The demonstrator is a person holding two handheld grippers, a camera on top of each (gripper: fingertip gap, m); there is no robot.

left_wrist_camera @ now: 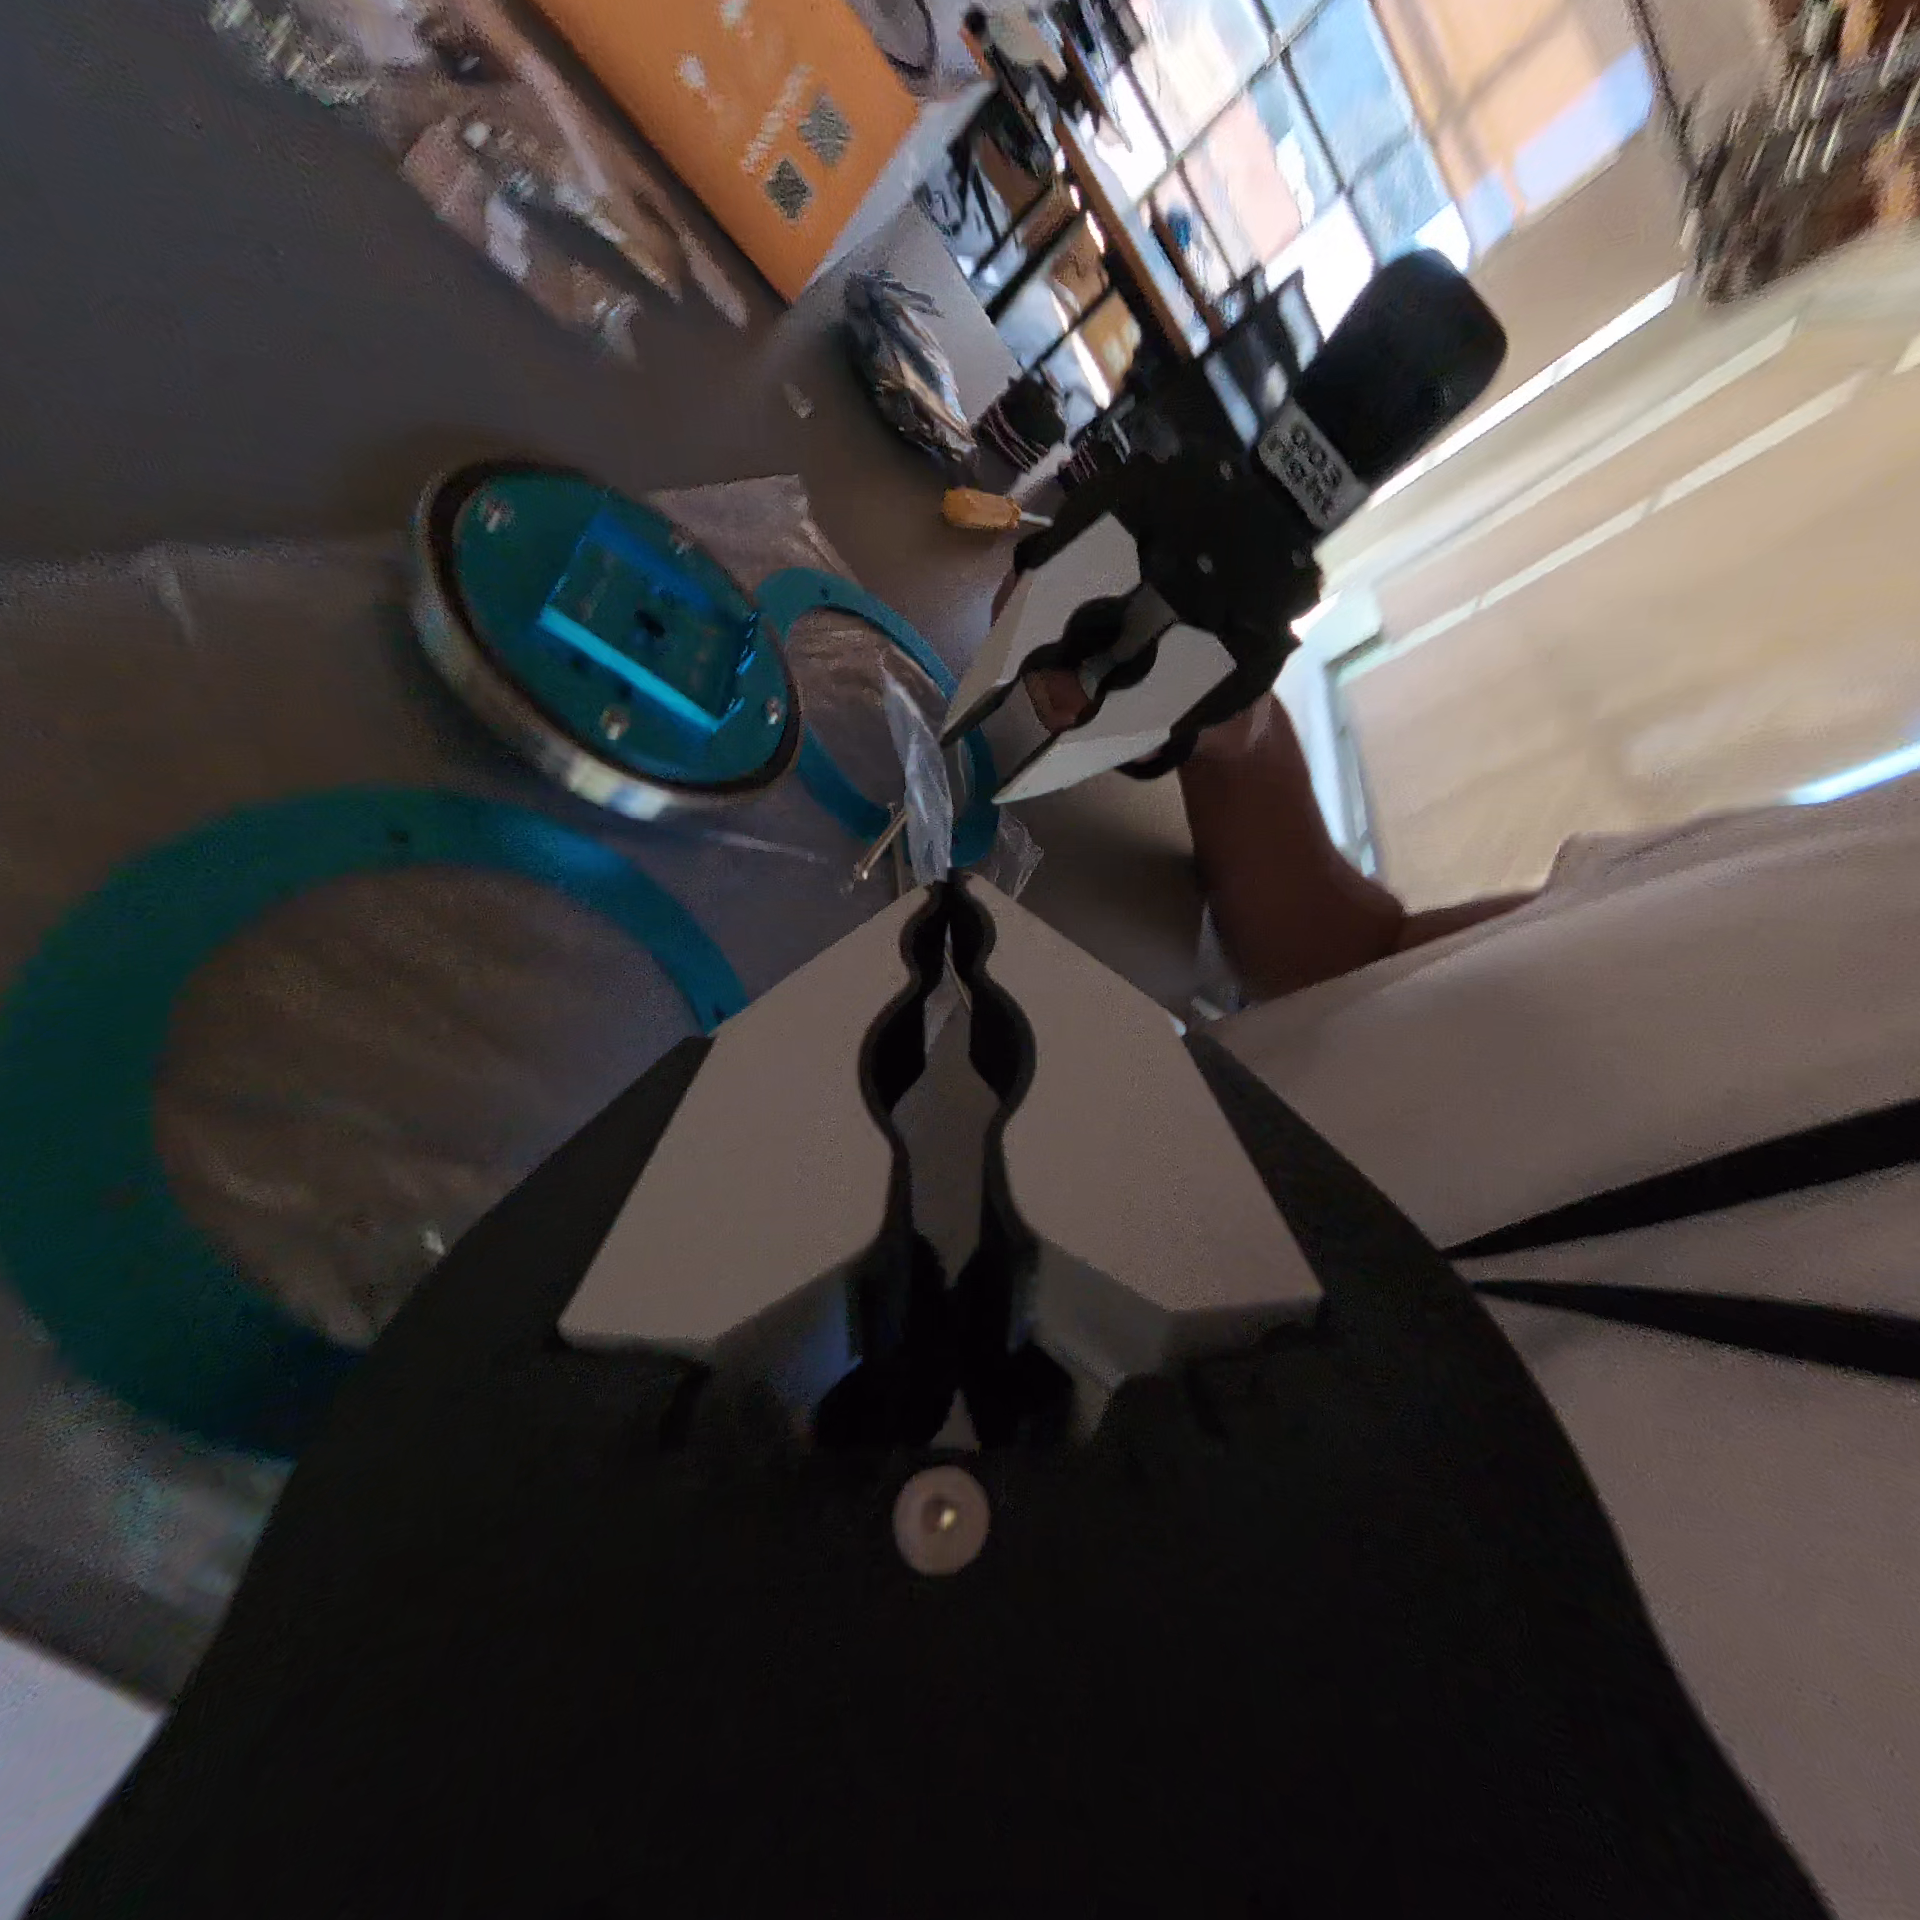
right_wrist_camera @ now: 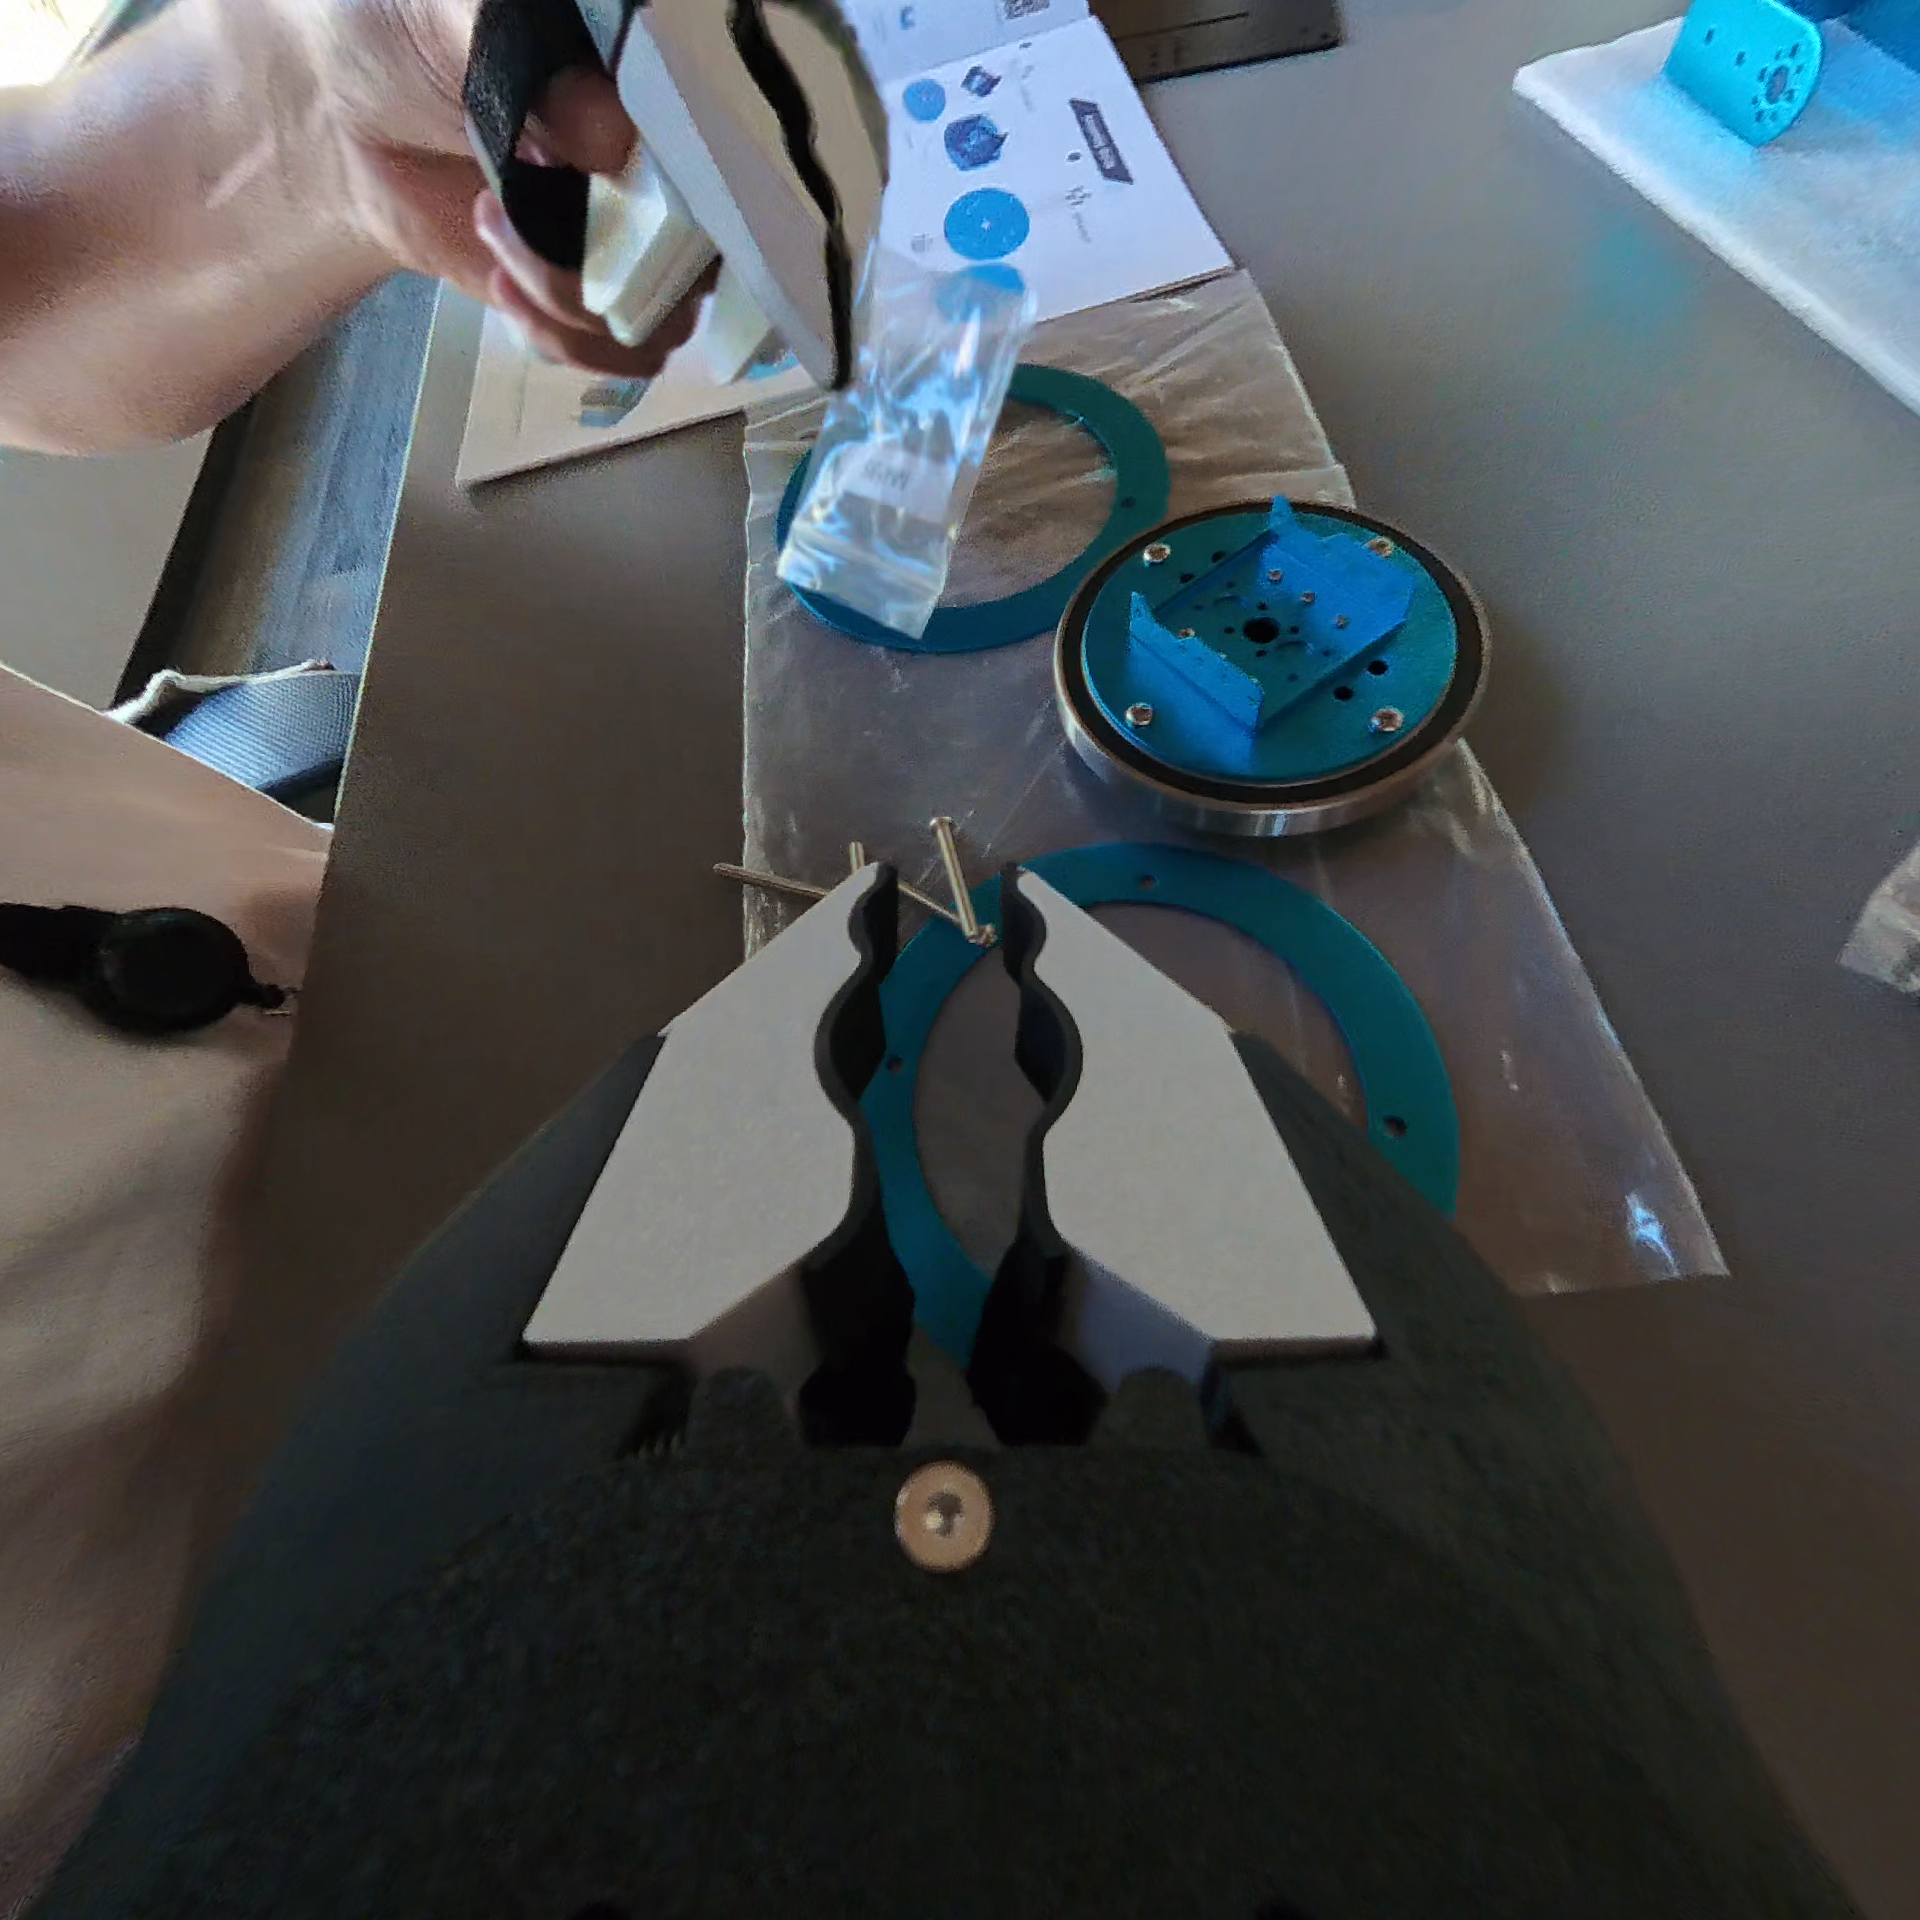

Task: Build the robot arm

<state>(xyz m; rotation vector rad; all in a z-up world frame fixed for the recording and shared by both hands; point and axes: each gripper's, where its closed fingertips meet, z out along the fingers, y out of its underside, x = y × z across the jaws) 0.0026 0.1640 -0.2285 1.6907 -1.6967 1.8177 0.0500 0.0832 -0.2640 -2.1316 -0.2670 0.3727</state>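
left wrist view
left tool (left_wrist_camera: pixel 948 891): jaws closed, tips pinching the edge of a small clear zip bag (left_wrist_camera: pixel 925 769) that hung past them
bag contents: could not tell, too blurred
right tool (left_wrist_camera: pixel 971 764): farther off, jaws narrowly apart, nothing between them
near ring (left_wrist_camera: pixel 94 1091): flat teal ring, big and blurred at left, lying on a clear plastic sheet (left_wrist_camera: pixel 727 520)
bearing disc (left_wrist_camera: pixel 613 644): silver rim, teal plate, blue bracket on top; beside the far teal ring (left_wrist_camera: pixel 831 748)
tabletop (left_wrist_camera: pixel 208 364): dark grey

right wrist view
right tool (right_wrist_camera: pixel 948 883): narrow gap, holding nothing, tips just above loose screws (right_wrist_camera: pixel 951 878) and the near ring (right_wrist_camera: pixel 1351 997)
left tool (right_wrist_camera: pixel 842 364): upper left, clamped on the top of the zip bag (right_wrist_camera: pixel 894 478)
zip bag: clear, hanging over the far ring (right_wrist_camera: pixel 1101 436), well above the sheet; held small pale pieces, kind unclear
plastic sheet (right_wrist_camera: pixel 831 727): flat on the tabletop (right_wrist_camera: pixel 571 675), carrying both rings, screws and disc
bearing disc (right_wrist_camera: pixel 1273 665): between the two rings, blue U-shaped bracket screwed on at four corners
leaflet (right_wrist_camera: pixel 1091 187): white printed sheet beyond the far ring
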